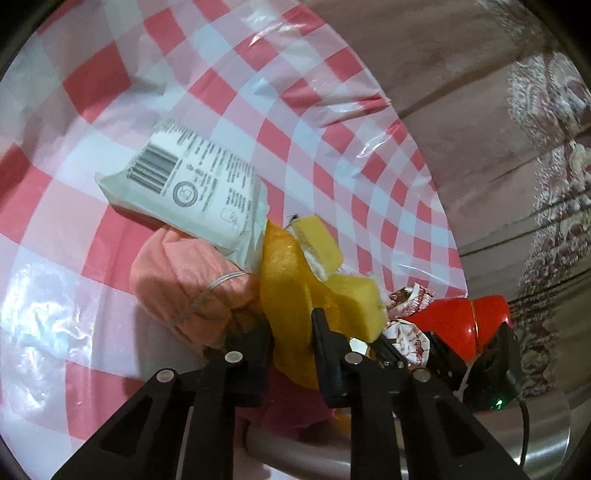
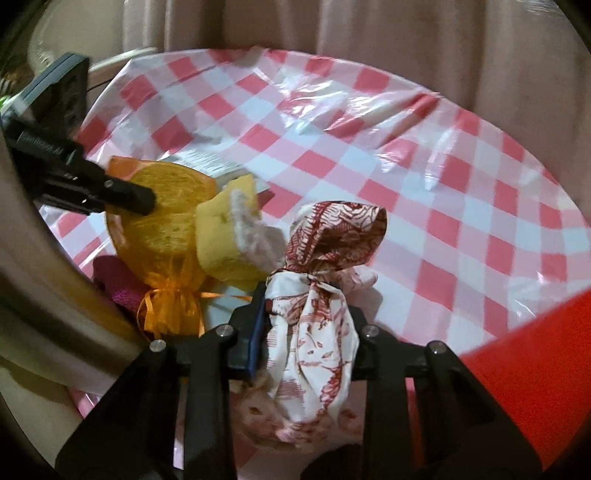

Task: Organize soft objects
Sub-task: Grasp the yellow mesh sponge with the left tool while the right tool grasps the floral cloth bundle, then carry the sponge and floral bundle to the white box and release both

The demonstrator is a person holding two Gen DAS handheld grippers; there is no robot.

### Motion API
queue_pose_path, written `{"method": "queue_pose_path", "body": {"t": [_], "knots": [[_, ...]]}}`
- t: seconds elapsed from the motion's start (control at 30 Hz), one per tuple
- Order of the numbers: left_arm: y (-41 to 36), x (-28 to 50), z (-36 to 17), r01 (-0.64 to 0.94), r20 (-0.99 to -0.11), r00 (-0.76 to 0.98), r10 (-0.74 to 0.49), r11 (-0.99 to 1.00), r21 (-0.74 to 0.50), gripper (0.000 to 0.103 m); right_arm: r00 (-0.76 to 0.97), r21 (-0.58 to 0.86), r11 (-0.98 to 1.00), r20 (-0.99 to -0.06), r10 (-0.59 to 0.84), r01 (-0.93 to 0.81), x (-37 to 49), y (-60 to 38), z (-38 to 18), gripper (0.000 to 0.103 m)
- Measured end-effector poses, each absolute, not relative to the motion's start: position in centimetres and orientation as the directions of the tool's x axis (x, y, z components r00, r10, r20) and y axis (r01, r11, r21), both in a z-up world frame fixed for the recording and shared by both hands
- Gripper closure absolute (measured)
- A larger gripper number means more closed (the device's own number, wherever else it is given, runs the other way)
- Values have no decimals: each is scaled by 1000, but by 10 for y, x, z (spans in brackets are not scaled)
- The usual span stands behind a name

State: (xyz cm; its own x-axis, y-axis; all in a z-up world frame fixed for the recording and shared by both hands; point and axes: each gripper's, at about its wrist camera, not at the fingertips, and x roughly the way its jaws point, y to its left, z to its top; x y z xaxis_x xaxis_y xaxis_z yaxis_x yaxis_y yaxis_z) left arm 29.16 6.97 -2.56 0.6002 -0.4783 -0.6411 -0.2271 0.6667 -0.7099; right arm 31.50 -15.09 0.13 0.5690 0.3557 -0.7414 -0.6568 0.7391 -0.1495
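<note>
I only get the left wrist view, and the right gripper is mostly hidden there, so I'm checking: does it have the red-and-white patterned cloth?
Observer: Yes. The right gripper has its jaws pinched on the patterned cloth bundle at its tied neck.
Operator: Is the orange pouch closed?
Observer: The orange mesh pouch is gathered shut with an orange ribbon.
Operator: What's at the far side?
Observer: A beige curtain hangs behind the checked table.
</note>
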Motion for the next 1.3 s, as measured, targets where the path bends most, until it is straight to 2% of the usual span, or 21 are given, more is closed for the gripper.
{"method": "queue_pose_path", "body": {"t": [0.33, 0.5, 0.7, 0.87, 1.07, 1.3], "knots": [[66, 266, 2, -177, -603, 677, -422, 701, -690, 86, 648, -191, 800, -703, 293, -569, 287, -169, 26, 69], [72, 245, 21, -192, -598, 729, -333, 739, -646, 86, 661, -192, 822, -702, 266, -535, 268, -177, 36, 69], [71, 203, 38, -253, -635, 751, -183, 808, -532, 86, 663, -183, 843, -708, 244, -506, 240, -187, 40, 69], [63, 167, 47, -277, -653, 749, -109, 844, -459, 86, 656, -155, 860, -715, 243, -487, 212, -199, 40, 69], [48, 126, 56, -259, -650, 755, -83, 873, -413, 86, 664, -131, 890, -714, 220, -436, 182, -223, 46, 69], [17, 93, 69, -189, -640, 759, -119, 901, -391, 86, 681, -127, 918, -710, 180, -375, 155, -258, 54, 69]]}}
